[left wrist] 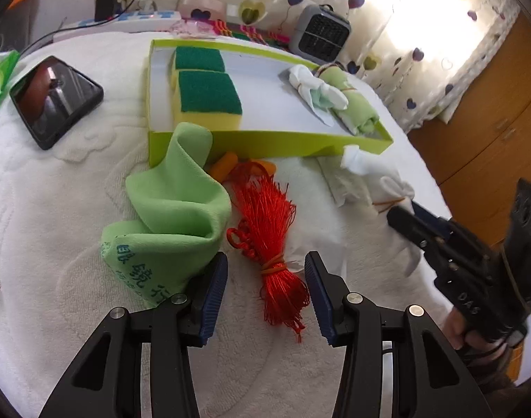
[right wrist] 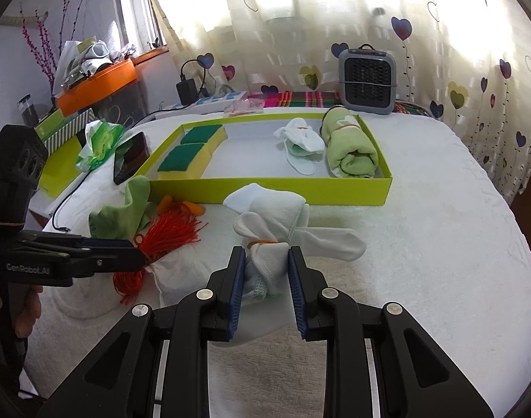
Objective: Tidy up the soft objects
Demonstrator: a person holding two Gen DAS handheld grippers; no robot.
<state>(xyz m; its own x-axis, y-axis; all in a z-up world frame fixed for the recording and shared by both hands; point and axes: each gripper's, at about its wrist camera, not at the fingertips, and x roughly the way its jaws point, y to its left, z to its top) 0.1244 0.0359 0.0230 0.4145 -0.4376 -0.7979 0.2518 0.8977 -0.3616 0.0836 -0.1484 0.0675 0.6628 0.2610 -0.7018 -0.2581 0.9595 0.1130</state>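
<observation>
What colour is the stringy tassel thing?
The stringy thread tassel is bright red, tied with an orange band; clearest in the left wrist view.

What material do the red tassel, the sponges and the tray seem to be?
Red tassel: probably silky synthetic cord, with thin glossy strands.
Sponges: yellow foam with a rough green scouring layer, matte.
Tray: likely cardboard, with thin, straight, smooth green walls.
</observation>
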